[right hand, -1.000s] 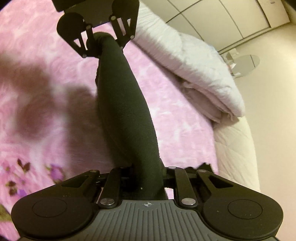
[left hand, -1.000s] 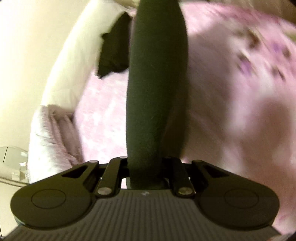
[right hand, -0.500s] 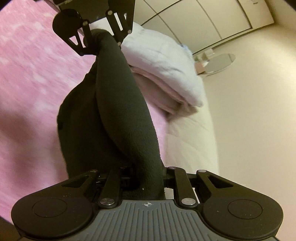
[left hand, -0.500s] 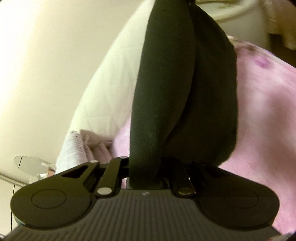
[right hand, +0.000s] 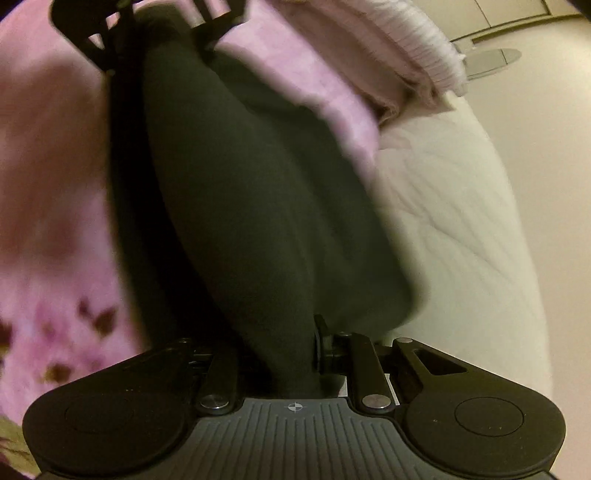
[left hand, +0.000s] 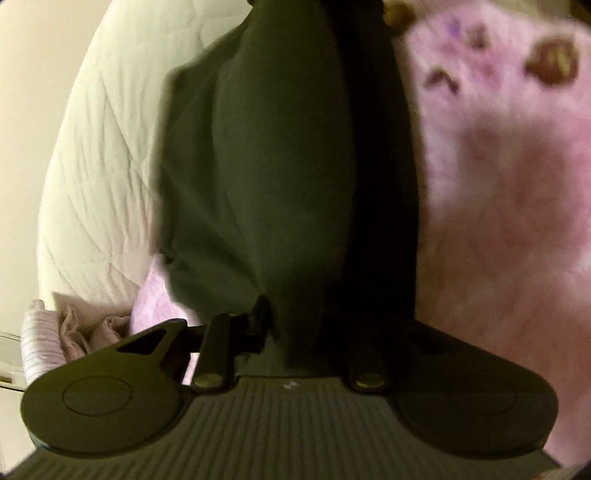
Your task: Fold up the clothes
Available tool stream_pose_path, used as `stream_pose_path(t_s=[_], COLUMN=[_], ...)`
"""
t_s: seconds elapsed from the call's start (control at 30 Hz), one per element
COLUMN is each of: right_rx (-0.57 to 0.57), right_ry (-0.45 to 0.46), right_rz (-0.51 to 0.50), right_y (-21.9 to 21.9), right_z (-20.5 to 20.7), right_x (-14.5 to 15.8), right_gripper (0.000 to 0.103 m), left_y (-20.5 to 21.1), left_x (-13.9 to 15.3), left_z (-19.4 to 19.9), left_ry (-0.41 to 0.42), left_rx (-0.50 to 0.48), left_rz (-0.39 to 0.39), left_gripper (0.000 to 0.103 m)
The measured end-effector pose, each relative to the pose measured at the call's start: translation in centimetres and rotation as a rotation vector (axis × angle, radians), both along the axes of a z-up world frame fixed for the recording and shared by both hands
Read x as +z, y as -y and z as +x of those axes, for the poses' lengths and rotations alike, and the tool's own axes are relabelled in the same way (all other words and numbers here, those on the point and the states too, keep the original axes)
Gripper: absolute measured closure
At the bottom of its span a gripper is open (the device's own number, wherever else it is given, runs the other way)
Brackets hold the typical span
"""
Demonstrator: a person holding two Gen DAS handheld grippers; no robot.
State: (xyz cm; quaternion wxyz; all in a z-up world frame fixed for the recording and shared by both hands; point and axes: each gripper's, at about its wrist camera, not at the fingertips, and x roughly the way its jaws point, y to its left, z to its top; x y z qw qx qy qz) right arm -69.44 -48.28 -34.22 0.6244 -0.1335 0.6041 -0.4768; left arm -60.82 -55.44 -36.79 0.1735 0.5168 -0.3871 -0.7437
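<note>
A dark, thick garment (left hand: 280, 177) hangs stretched between my two grippers above a pink fuzzy blanket (left hand: 509, 206). My left gripper (left hand: 295, 332) is shut on one end of it; the cloth hides the fingertips. My right gripper (right hand: 291, 354) is shut on the other end of the garment (right hand: 258, 206). In the right wrist view the left gripper (right hand: 162, 33) shows at the top, clamped on the far end. The cloth sags wide in a loose fold between them.
The pink blanket (right hand: 51, 206) with a dark flower print covers the bed. A white quilted mattress edge (left hand: 99, 177) runs along the side, also in the right wrist view (right hand: 454, 229). Folded pale bedding (right hand: 373, 59) lies near it. Beige floor lies beyond.
Both grippers have dropped closer to the bed with the garment. The cloth has gone from a tight narrow roll to a wide, sagging fold.
</note>
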Motion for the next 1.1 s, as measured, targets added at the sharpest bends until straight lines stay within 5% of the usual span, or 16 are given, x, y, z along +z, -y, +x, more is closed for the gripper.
stream_pose_path(t_s=[0.13, 0.3, 0.4, 0.6, 0.73, 0.83, 1.0, 1.1], right_rx=[0.005, -0.06, -0.078, -0.064, -0.071, -0.062, -0.035, 0.001], right_ry=[-0.008, 0.097, 0.137, 0.105, 0.105, 0.103, 0.084, 0.021], right_rz=[-0.124, -0.096, -0.134, -0.336, -0.476, -0.439, -0.168, -0.093], right_y=[-3.4, -3.0, -1.3, 4.5, 5.3, 3.0, -1.6, -4.5], right_z=[0.5, 0.7, 0.4, -0.2, 0.2, 0.7, 1.6, 2.7], right_x=[-0.7, 1.5, 5.3, 15.4, 20.0, 18.6, 8.7, 5.1], right_gripper=[0.08, 0.084, 0.085, 0.086, 0.085, 0.085, 0.085, 0.08], left_y=[-1.6, 0.0, 2.3, 8.9, 9.2, 7.2, 1.7, -1.2], left_x=[-0.5, 1.7, 5.0, 15.1, 18.7, 16.0, 3.9, -0.6], left_z=[2.1, 2.2, 1.7, 0.4, 0.7, 1.7, 3.6, 5.4], left_ry=[-0.051, -0.024, -0.05, -0.179, -0.273, -0.251, -0.07, -0.061], left_rx=[-0.022, -0.049, -0.046, 0.032, 0.07, 0.054, -0.001, -0.042], left_rz=[-0.069, -0.021, -0.056, -0.246, -0.324, -0.267, -0.066, -0.122], left_gripper=[0.084, 0.089, 0.09, 0.09, 0.091, 0.091, 0.086, 0.089])
